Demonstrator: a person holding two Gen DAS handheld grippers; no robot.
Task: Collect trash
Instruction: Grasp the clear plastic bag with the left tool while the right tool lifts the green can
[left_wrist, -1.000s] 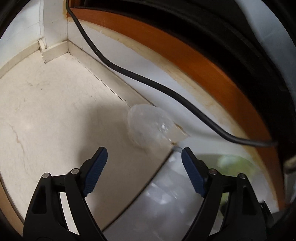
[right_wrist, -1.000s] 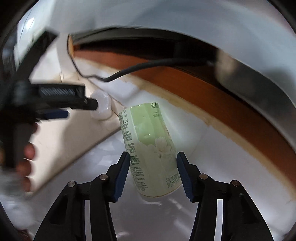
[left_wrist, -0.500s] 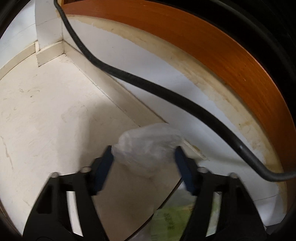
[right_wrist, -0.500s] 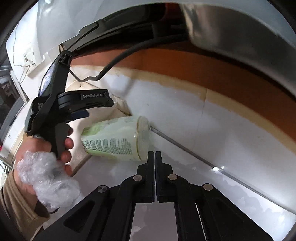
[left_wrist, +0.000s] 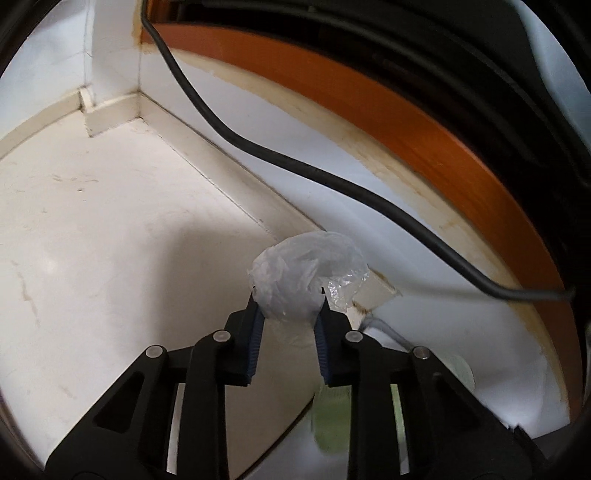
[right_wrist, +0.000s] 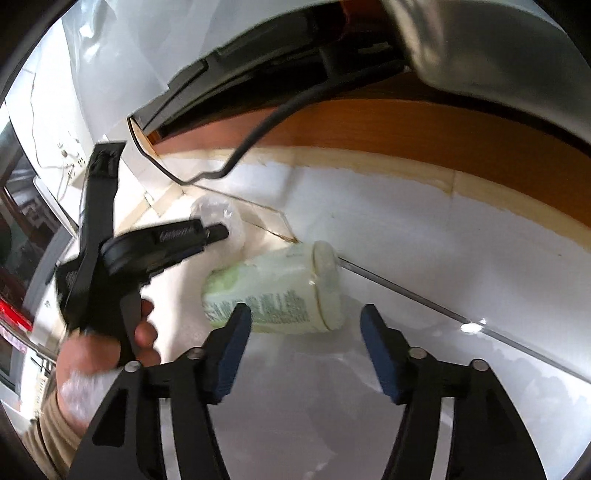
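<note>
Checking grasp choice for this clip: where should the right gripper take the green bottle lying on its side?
Across the labelled body, near the middle, coming from above. The green bottle lies flat with its cap end toward the wall, so its round sides are free; the right gripper, jaws opening, already hovers short of it.

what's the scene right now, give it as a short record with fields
setting: pale floor at a wall corner, black cable along the wall
left tongs: closing on a crumpled clear plastic wad, pads against both its sides
right tongs: opening, nothing between the pads
bottle: pale green, on its side on the floor just ahead of the right tongs
left hand: grips the tool handle, more crumpled plastic bunched against it
</note>
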